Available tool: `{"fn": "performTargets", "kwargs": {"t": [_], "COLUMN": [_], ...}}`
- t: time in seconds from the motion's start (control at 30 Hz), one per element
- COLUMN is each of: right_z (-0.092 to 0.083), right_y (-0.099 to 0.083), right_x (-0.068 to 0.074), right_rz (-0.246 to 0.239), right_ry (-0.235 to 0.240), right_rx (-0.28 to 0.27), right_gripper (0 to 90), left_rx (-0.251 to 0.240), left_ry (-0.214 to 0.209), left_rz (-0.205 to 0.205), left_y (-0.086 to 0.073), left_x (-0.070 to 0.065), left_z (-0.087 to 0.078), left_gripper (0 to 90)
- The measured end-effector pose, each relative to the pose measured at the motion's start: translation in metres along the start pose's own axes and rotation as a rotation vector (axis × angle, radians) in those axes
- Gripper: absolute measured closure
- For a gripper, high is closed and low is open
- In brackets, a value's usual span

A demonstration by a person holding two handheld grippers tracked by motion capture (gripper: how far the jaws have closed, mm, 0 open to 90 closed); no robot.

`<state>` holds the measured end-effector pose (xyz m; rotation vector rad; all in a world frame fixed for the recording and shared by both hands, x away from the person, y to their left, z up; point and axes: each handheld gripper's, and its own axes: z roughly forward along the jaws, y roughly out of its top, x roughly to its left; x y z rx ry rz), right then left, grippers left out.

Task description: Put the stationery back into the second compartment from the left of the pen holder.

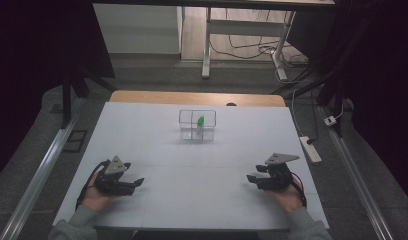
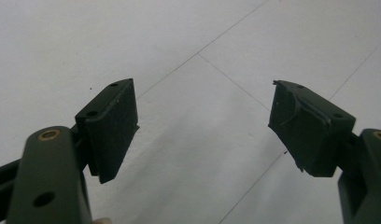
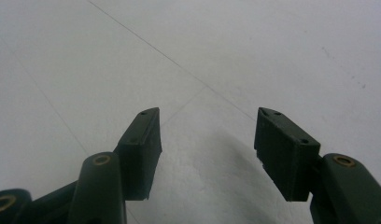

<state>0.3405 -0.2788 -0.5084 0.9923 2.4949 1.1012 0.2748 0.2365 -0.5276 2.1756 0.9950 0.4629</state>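
Closest to you, your two hands rest low on the near part of the white bench [image 1: 157,145], each holding a gripper. The left gripper [image 1: 139,182] points toward the middle of the bench, and in the left gripper view its fingers [image 2: 111,126] stand wide apart, released, with bare bench between them. The right gripper [image 1: 251,178] points inward from the other side, facing the left one; in the right gripper view its fingers [image 3: 142,149] are also spread and grasp nothing. Well beyond both, toward the far middle of the bench, stands a clear box [image 1: 197,125] split into compartments. A small green piece [image 1: 200,120] sits inside it, on the right of the central divider, its long axis roughly upright; which way its tip points is too small to tell. The box is well apart from both grippers and roughly midway between them across the bench. A wooden edge [image 1: 197,98] shows behind the white surface.
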Motion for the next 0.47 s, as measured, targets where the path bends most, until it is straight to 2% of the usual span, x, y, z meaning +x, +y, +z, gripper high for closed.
{"fn": "performTargets", "kwargs": {"t": [0.47], "right_z": [-0.0009], "right_y": [0.0003], "right_x": [0.0014], "right_rz": [-0.016], "right_ry": [-0.016], "right_rx": [-0.015], "right_gripper": [40.3], "left_rx": [0.0], "left_ry": [0.001], "left_rz": [0.002], "left_y": [0.0001], "left_x": [-0.0001], "left_z": [-0.0001], "left_gripper": [23.2]}}
